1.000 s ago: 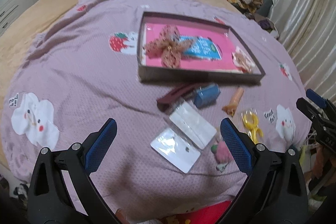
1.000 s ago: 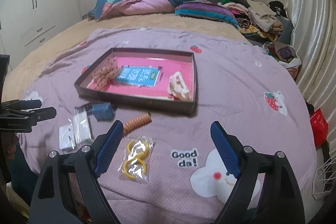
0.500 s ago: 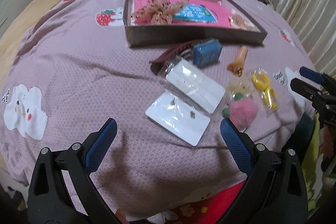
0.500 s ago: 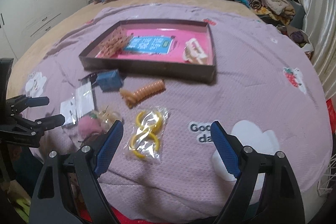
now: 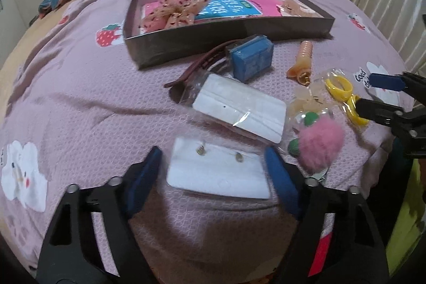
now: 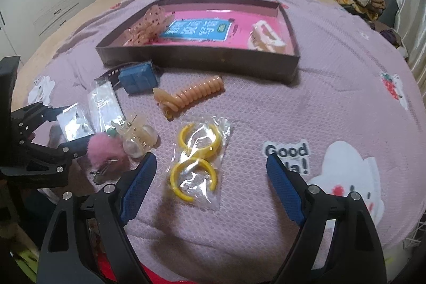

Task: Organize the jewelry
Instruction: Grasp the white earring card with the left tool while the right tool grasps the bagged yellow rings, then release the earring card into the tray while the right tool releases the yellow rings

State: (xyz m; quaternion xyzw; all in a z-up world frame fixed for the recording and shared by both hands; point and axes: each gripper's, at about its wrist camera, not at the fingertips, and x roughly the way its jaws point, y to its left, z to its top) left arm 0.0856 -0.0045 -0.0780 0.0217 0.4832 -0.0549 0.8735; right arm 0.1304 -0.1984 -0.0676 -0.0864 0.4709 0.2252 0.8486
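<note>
L gripper (image 5: 213, 169) spread, straddling earring card (image 5: 217, 172) | am closing slow on card edges, keeping flat | R gripper (image 6: 210, 175) spread, hovering nr yellow hoops (image 6: 197, 159) | goal: tray (image 5: 226, 37)

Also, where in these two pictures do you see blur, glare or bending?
Left wrist view: the earring card and pink pompom are blurred; the box edge bends from the fisheye. Right wrist view: the bag of yellow hoops shows glare and the far bed looks curved.
</note>
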